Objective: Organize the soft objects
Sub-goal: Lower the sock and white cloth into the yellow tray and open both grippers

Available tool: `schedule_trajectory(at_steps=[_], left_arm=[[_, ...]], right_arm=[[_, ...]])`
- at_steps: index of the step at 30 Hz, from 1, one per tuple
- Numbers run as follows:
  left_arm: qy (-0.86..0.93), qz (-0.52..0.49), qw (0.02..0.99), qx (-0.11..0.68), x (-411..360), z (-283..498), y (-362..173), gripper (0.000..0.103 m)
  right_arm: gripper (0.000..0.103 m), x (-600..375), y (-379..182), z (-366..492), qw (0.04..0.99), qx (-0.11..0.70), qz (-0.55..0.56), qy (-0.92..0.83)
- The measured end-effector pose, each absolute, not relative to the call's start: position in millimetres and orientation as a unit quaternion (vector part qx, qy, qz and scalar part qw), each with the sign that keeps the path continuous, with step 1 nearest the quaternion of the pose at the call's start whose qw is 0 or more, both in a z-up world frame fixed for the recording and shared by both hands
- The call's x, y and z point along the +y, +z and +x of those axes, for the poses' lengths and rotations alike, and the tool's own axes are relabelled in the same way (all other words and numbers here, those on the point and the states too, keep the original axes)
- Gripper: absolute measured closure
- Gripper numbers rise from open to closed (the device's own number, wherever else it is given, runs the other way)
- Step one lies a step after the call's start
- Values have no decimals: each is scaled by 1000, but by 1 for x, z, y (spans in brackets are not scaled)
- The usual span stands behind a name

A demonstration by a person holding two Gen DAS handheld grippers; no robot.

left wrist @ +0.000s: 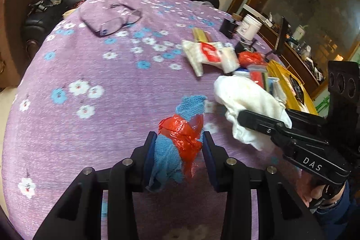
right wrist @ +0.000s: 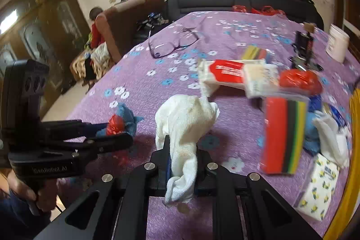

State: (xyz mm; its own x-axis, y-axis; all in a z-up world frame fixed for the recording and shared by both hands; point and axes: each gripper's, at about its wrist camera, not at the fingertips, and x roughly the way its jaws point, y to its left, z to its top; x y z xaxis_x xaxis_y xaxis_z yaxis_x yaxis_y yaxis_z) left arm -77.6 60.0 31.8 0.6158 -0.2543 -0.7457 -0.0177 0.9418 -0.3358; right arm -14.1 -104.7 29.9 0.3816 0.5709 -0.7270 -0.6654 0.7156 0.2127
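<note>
1. Left wrist view: my left gripper (left wrist: pixel 179 145) is clamped on a blue towel (left wrist: pixel 167 156) with a crumpled red plastic bag (left wrist: pixel 183 134) bunched against it; both pads press the bundle, which hangs above the purple flowered cloth (left wrist: pixel 90 73).
2. In the same view, my right gripper (left wrist: pixel 241 115) reaches in from the right edge, its tip buried in a white towel (left wrist: pixel 245 98).
3. Right wrist view: I see my right gripper (right wrist: pixel 182 150) closed tight on that white towel (right wrist: pixel 184 118), pinching its lower part while the rest bulges up above the jaws.
4. My left gripper (right wrist: pixel 126 134) shows at the left there, holding the blue-and-red bundle just beside the white towel.
5. Farther back lie a red-and-white tissue pack (right wrist: pixel 227 73), a pair of glasses (right wrist: pixel 173 43) and a white tub (right wrist: pixel 338 43).
6. To the right sit a striped multicoloured pack (right wrist: pixel 284 134) and a lemon-print tissue pack (right wrist: pixel 319 186).
</note>
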Motion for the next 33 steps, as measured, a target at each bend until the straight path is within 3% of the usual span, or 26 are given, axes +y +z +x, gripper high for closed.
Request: schedule_trajectory(at_steps=[10, 24, 33], left_arm=[[-114, -115, 887, 433, -2, -57, 51, 64], [-225, -49, 870, 437, -145, -7, 82, 64], [-274, -23, 846, 457, -249, 40, 83, 64]], right_arm=[[88, -171, 62, -13, 862, 379, 3, 337], [88, -354, 90, 1, 912, 332, 138, 197], [88, -453, 104, 34, 924, 349, 132, 88]])
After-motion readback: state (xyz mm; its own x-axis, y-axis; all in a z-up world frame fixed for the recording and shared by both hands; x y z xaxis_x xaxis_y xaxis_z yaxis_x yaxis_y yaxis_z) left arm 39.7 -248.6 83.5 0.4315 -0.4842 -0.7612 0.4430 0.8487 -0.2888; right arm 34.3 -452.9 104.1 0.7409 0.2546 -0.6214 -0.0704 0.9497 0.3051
